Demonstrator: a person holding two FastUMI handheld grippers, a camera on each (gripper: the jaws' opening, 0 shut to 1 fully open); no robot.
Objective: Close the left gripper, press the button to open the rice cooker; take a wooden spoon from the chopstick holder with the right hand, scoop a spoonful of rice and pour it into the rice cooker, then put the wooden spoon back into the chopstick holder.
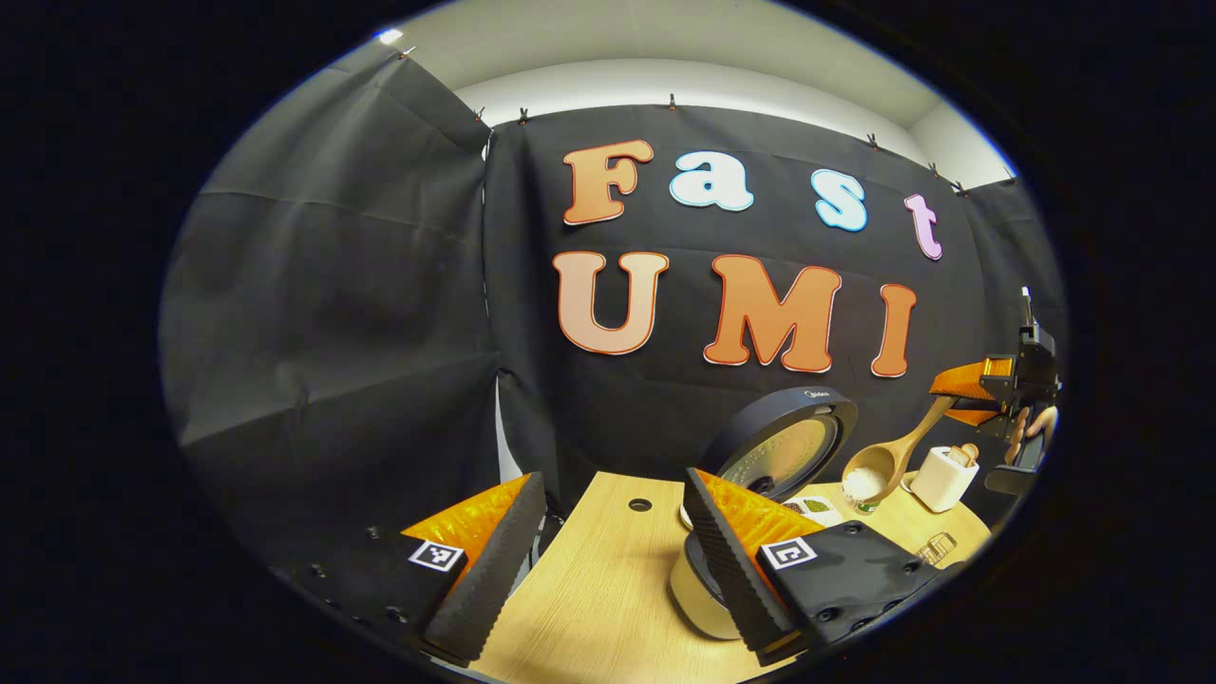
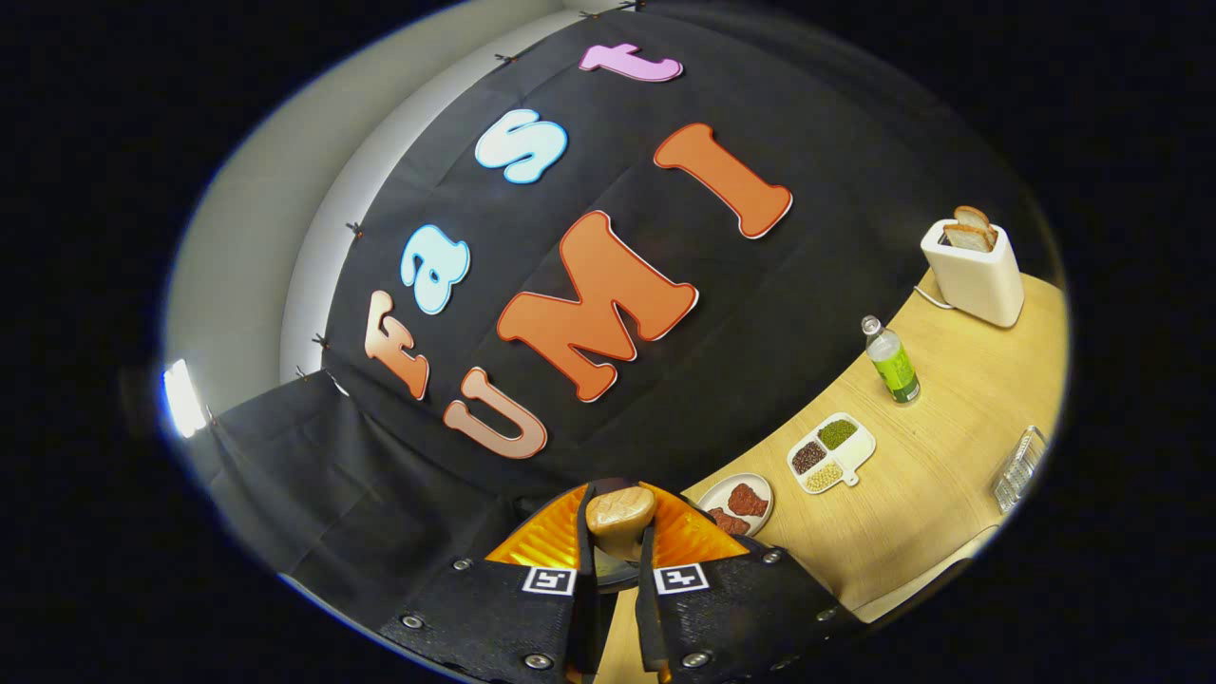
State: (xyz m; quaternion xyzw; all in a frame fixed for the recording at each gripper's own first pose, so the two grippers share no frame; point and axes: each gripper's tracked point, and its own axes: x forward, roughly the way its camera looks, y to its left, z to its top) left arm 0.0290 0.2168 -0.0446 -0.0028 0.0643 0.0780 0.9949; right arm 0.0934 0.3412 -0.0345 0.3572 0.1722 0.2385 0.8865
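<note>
One wooden spoon (image 1: 898, 456) of rice, right tongs (image 1: 969, 391) clamped, one rice cooker (image 1: 788, 446)

White toaster (image 2: 977, 275) with bread slices (image 2: 971, 231) at far end of wooden worktop (image 2: 950, 475); green bottle (image 2: 892, 362) upright near it; white divided dish (image 2: 832, 451) of beans and grains; round plate (image 2: 736, 503) with reddish pieces beside; clear rack (image 2: 1018, 466) at worktop edge
</note>
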